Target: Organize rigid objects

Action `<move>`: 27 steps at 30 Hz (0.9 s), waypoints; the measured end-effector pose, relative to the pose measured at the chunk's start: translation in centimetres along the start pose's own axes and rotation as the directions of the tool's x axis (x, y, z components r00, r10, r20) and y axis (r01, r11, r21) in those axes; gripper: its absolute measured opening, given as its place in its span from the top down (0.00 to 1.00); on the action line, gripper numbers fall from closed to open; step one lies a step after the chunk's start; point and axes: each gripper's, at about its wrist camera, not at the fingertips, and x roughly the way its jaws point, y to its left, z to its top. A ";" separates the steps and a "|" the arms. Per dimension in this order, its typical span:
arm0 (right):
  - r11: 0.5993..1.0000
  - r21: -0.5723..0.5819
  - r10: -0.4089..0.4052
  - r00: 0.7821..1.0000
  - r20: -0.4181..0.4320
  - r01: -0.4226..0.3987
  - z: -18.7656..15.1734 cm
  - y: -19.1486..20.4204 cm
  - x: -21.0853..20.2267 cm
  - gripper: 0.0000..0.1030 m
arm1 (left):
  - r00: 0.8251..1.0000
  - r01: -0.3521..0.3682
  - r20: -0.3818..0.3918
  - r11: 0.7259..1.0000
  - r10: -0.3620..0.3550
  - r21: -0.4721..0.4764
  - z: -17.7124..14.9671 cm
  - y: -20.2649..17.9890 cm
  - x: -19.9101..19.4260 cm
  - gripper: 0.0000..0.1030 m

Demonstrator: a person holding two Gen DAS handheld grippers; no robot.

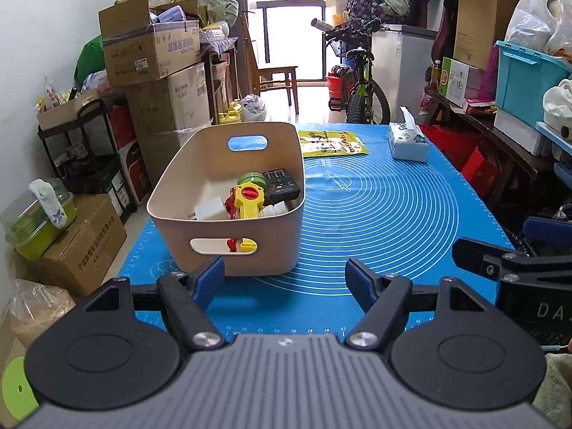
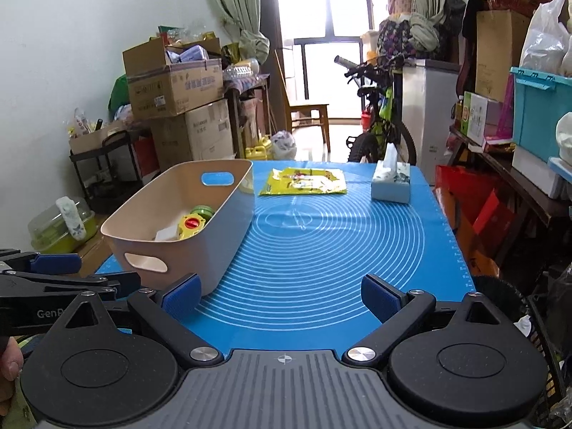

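- Beige plastic bin sits on the left part of the blue mat, and the hard items are already inside it, heaped toward the near end.
- Inside, from the left wrist view: a black remote, a yellow toy with a red knob, a green round lid, a white block and a small white bottle; a bit of the toy shows through the near handle slot.
- Left tongs hover over the mat just before the bin, fingers spread apart with nothing between them.
- Right tongs hang beside them, likewise spread and empty.
- On the far mat lie a yellow packet and a tissue box, well apart from the bin; both look soft, so probably not part of this job.
- My reading is that the sorting is nearly or wholly done, since no hard item lies loose on the mat.
- Handling guess: the bin looks light and stiff with smooth, likely slippery walls; pinch the rim or hook a handle slot.
- Remote and toy look rigid and light; take the remote across its narrow sides, the toy by its body, not the knob.
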 end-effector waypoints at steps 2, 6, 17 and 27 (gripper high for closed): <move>1.000 0.007 -0.001 1.000 0.007 0.001 -0.3 -0.1 0.0 0.06 | 1.000 -0.003 0.020 1.000 0.003 -0.002 -0.4 -0.1 0.0 0.27; 1.000 0.003 -0.013 1.000 0.001 0.013 -0.6 0.1 0.2 0.06 | 1.000 0.002 0.026 1.000 -0.002 0.015 -0.9 -0.4 0.0 0.27; 0.999 -0.023 -0.033 0.999 -0.023 0.032 -0.9 0.7 1.0 0.06 | 1.000 0.009 0.004 1.000 -0.009 0.000 -1.1 -0.1 0.6 0.27; 0.999 -0.023 -0.039 0.999 -0.025 0.039 -1.1 1.0 1.2 0.06 | 1.000 0.004 0.006 1.000 -0.004 -0.004 -1.2 0.1 0.5 0.27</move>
